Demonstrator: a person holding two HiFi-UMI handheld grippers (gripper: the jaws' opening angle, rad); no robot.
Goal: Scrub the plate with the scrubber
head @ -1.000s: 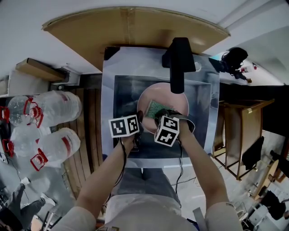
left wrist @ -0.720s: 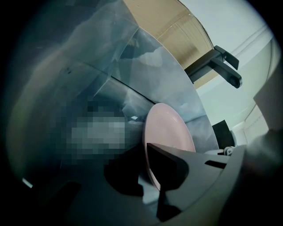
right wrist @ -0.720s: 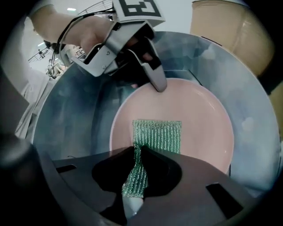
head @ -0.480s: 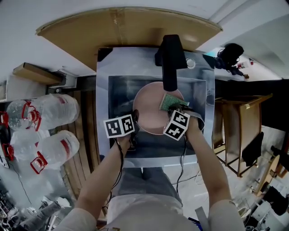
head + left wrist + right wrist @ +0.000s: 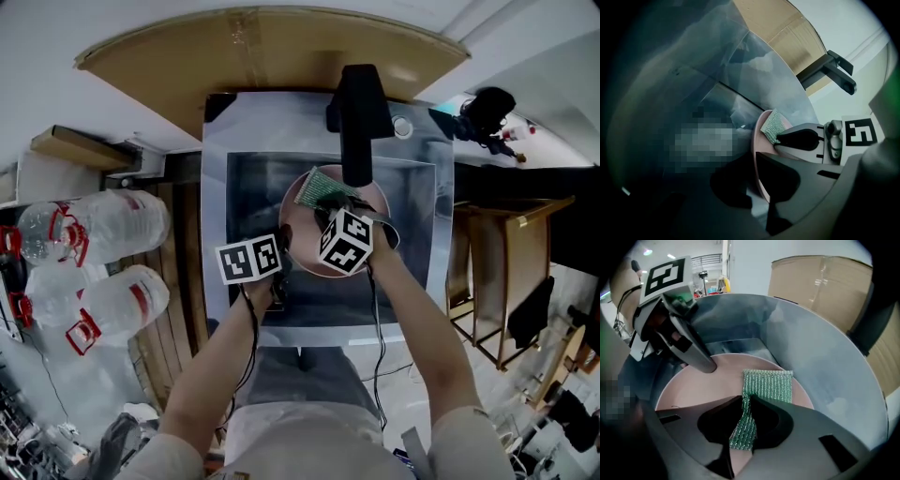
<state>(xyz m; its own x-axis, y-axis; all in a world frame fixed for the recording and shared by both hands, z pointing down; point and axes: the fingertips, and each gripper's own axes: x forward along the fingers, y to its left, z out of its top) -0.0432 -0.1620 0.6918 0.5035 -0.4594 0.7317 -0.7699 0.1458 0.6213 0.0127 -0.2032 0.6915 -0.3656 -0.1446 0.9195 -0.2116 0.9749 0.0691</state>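
Over plate (image 5: 300,230), right gripper (image 5: 330,204) outstretched

No legible words or numbers; only square markers on the left cube (image 5: 249,260) and right cube (image 5: 345,241).

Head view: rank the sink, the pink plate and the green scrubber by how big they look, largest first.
1. sink
2. pink plate
3. green scrubber, clearly the smallest
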